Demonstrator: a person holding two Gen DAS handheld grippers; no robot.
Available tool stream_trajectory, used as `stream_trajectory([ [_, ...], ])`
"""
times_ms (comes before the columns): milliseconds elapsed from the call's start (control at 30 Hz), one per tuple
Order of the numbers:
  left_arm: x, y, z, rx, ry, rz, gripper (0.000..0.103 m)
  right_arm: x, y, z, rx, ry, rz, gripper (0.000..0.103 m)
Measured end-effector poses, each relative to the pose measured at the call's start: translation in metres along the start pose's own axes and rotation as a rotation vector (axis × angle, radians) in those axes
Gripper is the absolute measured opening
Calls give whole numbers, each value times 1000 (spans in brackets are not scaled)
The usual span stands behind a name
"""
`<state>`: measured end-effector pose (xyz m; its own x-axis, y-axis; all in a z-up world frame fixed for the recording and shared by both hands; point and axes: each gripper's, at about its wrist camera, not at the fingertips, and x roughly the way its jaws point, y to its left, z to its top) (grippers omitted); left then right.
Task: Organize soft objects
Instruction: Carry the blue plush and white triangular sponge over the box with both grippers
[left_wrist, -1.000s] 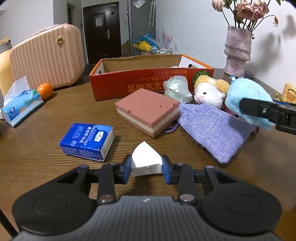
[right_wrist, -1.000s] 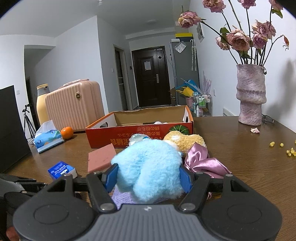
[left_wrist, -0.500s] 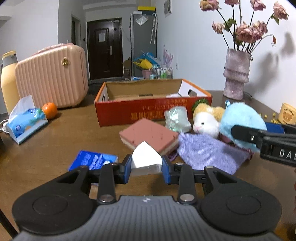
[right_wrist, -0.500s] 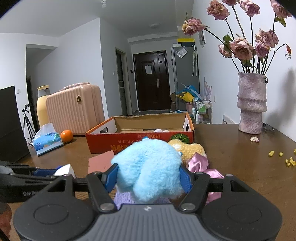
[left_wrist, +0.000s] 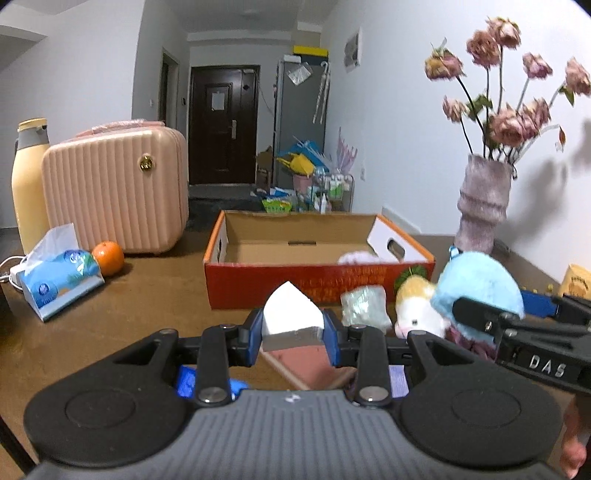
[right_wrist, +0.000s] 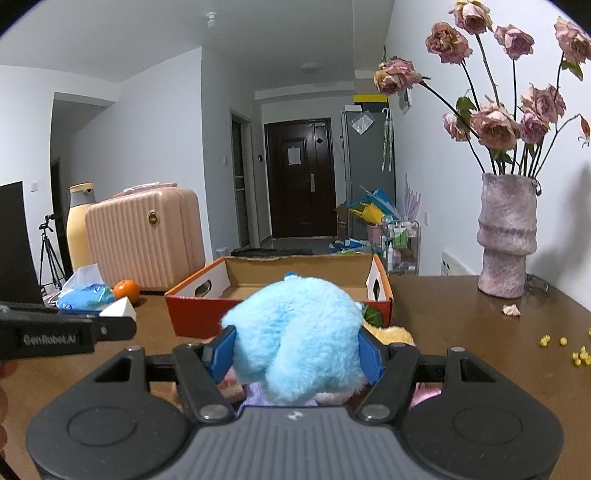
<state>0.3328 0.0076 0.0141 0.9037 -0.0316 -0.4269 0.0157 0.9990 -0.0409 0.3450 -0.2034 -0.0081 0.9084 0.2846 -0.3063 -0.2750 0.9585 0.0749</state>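
My left gripper is shut on a small white wedge-shaped sponge, held above the table in front of the open orange cardboard box. My right gripper is shut on a fluffy light-blue plush toy, also lifted, just short of the same cardboard box. In the left wrist view the blue plush and the right gripper's fingers show at the right. A pink item lies inside the box. Below lie a pink sponge block, a yellow-and-white plush and a crumpled pale-green item.
A pink suitcase, a yellow bottle, a tissue pack and an orange stand at the left. A vase of dried roses stands at the right, with yellow crumbs on the table. A blue packet lies under my left gripper.
Both grippers have risen with their loads, the left one more. The box's inside has come into view and the table objects have dropped lower in the frames.
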Motion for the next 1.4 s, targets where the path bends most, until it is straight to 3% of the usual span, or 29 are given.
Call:
stream_trajectory([
  [400,21,8,36,-54,-71,12,34,32,6,28,14,-49,-3,66],
  [900,60,7,63,-82,-113,30,34,80,-1,53,28,-36,3,66],
  [1400,107,13,82,-107,-109,55,34,132,-6,72,36,-11,6,66],
])
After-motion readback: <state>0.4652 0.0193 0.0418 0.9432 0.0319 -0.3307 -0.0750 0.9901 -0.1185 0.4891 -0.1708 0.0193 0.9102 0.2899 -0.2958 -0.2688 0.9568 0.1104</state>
